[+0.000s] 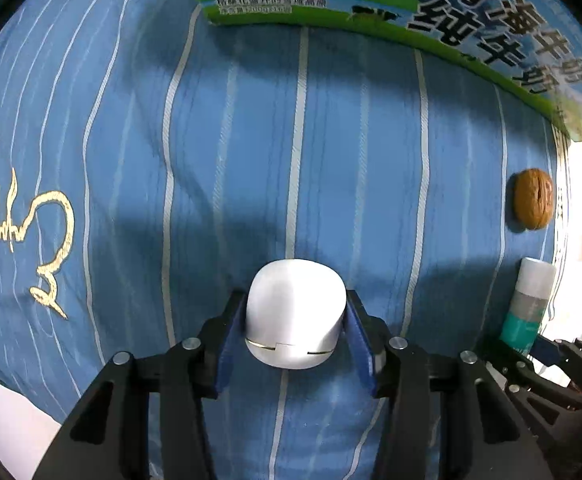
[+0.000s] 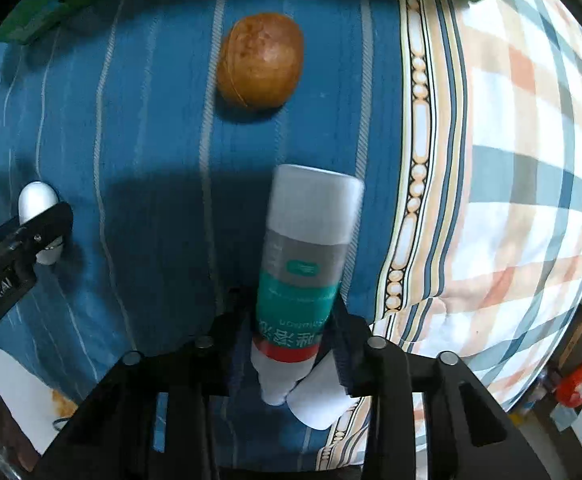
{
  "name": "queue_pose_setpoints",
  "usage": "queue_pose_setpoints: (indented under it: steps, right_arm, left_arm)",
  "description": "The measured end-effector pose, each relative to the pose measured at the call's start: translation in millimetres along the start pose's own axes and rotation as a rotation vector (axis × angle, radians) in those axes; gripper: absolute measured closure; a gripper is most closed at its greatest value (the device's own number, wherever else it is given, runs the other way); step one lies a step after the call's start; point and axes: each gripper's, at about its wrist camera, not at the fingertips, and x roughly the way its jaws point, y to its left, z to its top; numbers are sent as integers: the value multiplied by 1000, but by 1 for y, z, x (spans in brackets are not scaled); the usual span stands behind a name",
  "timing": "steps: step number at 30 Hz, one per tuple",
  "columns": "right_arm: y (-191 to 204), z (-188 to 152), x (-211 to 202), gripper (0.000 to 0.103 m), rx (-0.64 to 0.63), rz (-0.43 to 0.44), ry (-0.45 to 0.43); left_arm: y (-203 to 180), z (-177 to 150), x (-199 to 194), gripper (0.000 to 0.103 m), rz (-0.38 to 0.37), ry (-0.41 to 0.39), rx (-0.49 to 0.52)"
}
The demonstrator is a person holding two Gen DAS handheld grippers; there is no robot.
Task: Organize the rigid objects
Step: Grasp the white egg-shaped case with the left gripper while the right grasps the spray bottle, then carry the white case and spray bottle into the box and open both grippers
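Left gripper (image 1: 296,320): its blue-padded fingers (image 1: 233,340) press both sides of a white case (image 1: 296,312); the case sits between the pads, low over the cloth, and whether it touches the cloth I cannot tell.
Right gripper (image 2: 293,320): narrowed onto a bottle (image 2: 307,256), gripped low on its body near the red band; the capped end points forward, away from the fingers.
Ahead of the right fingers: a walnut (image 2: 259,61) lies loose on the blue striped cloth (image 2: 151,140), just past the bottle's cap and apart from it.
Ahead of the left fingers: bare cloth, then the edge of a milk carton box (image 1: 491,32) across the top of the view; the walnut is off to the right.
Beyond the right fingers' right side: the cloth's beaded border, then a checked quilt (image 2: 531,160).
Step in hand: both grippers appear to be carrying a picked item, the case and the bottle each gripped and not yet set down.
Next move, as a judgement: bring each item toward the box or a shared row, keep the bottle from swinging into the walnut, and loosen the fingers only once the item rests on something. The walnut remains to be collected.
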Motion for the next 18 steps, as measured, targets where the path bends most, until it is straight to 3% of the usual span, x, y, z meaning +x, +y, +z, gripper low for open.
queue_pose_setpoints:
  steps: [7,14,18]
  right_arm:
    - [-25,-18,-14,68,19,124,-30]
    - [-47,-51,-67,68,-22,197,-131]
    - [-49,-56,-106,68,-41,222,-202]
  left_arm:
    - [-8,-46,-17,58,-67,-23,-31]
    - [-30,-75,-81,58,-155,-131,-4]
    - [-30,-72,-126,58,-197,-210,18]
